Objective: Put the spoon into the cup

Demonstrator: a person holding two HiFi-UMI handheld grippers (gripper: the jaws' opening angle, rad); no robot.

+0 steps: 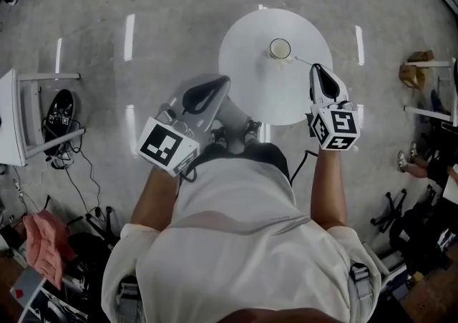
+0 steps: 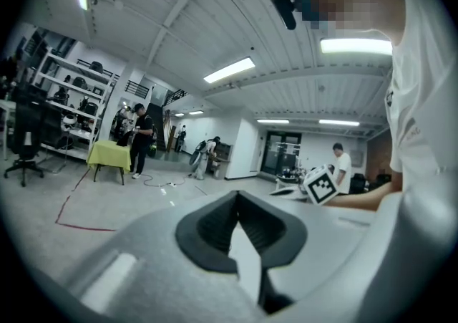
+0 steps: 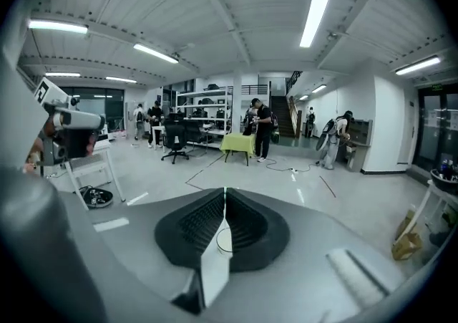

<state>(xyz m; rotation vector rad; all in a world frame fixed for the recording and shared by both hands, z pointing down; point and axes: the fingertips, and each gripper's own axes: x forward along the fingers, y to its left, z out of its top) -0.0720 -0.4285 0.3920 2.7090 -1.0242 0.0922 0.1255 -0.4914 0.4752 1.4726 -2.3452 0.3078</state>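
Observation:
A small white cup point(image 1: 280, 49) stands upright near the far side of the round white table point(image 1: 250, 78). Just to its right a thin spoon point(image 1: 303, 61) lies flat on the tabletop. My right gripper point(image 1: 316, 68) hovers over the table's right edge, its tips close to the spoon's near end, jaws shut and holding nothing. My left gripper point(image 1: 222, 82) is held at the table's left edge, also shut and empty. In the left gripper view point(image 2: 238, 197) and the right gripper view point(image 3: 225, 193) the dark jaws meet at their tips, pointing out into the room.
A white rack point(image 1: 21, 114) with black gear and cables stands at the left, and a pink cloth point(image 1: 41, 243) lies low left. Cardboard boxes point(image 1: 417, 64) and shelving are at the right. Several people stand around a yellow-covered table point(image 3: 238, 143) far off.

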